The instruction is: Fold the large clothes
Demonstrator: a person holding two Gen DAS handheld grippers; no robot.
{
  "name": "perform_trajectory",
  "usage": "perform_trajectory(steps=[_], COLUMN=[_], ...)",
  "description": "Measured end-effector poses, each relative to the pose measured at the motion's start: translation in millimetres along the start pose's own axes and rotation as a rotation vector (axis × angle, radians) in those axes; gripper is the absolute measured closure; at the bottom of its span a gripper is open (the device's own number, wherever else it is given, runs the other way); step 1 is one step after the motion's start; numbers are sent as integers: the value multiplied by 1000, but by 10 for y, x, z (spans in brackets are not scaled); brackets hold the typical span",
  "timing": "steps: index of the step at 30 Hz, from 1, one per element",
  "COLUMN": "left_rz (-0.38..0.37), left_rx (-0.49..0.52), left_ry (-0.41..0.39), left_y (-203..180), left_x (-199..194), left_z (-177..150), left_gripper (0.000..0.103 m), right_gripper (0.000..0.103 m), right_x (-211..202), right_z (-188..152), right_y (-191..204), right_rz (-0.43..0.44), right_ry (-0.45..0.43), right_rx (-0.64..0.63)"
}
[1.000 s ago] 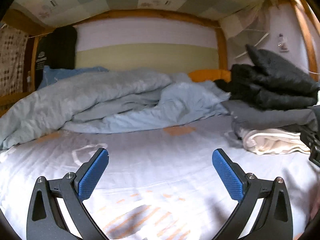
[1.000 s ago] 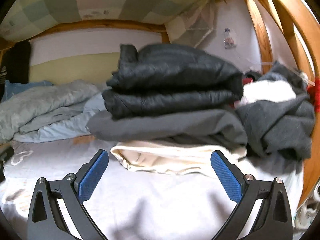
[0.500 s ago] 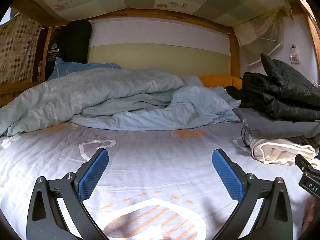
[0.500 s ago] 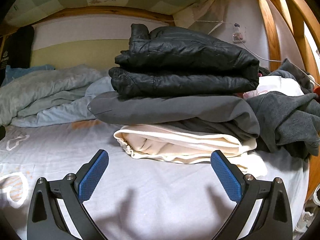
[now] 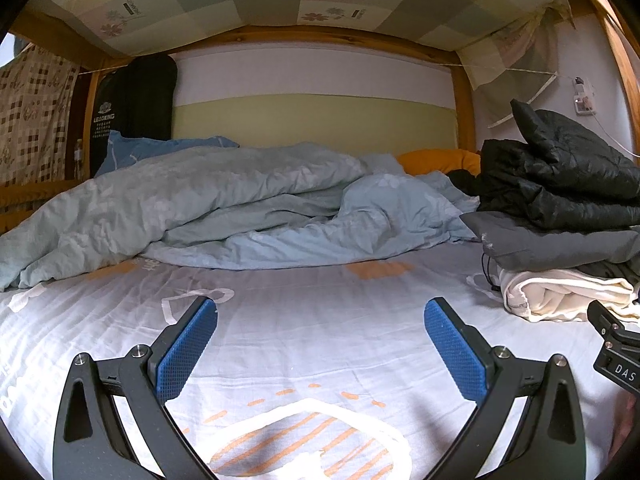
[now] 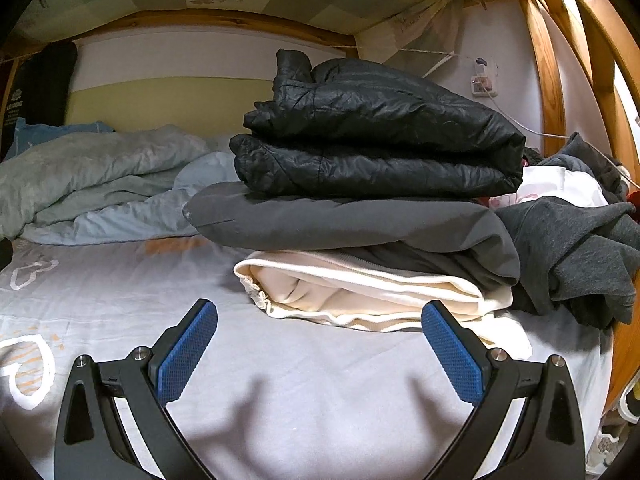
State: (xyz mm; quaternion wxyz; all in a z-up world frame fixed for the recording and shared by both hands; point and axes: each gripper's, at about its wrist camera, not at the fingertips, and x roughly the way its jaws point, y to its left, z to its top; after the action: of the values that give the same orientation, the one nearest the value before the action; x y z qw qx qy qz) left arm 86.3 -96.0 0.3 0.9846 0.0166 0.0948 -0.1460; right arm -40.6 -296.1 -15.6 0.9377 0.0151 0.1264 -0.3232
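Note:
A stack of folded clothes sits on the bed: a black puffer jacket [image 6: 372,136] on top, a dark grey garment [image 6: 344,224] under it, a cream garment [image 6: 360,292] at the bottom. The stack also shows at the right of the left wrist view [image 5: 560,208]. An unfolded dark grey hoodie [image 6: 576,248] lies heaped to its right. My right gripper [image 6: 318,344] is open and empty, just in front of the cream garment. My left gripper [image 5: 320,344] is open and empty over the white sheet [image 5: 304,320].
A rumpled light blue duvet [image 5: 208,208] fills the far half of the bed, with an orange pillow [image 5: 440,160] behind it. Wooden bunk posts [image 6: 552,80] stand at the right edge. The other gripper's body [image 5: 616,356] shows at the left view's right edge.
Both grippers have tilted up and drawn back slightly, so the stack and duvet sit higher and more level in view. Both stay open and empty.

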Motion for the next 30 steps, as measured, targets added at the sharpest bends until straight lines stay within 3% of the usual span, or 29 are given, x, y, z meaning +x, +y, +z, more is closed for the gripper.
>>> perform_trajectory(steps=[30], left_rz=[-5], left_rx=[20], left_ry=[5], left_y=[10], left_x=[-11], left_z=[-1], left_gripper=[0], right_gripper=[0], right_x=[62], right_z=[-15], right_y=[-41], right_rz=[2], right_ry=[36], right_rx=[24])
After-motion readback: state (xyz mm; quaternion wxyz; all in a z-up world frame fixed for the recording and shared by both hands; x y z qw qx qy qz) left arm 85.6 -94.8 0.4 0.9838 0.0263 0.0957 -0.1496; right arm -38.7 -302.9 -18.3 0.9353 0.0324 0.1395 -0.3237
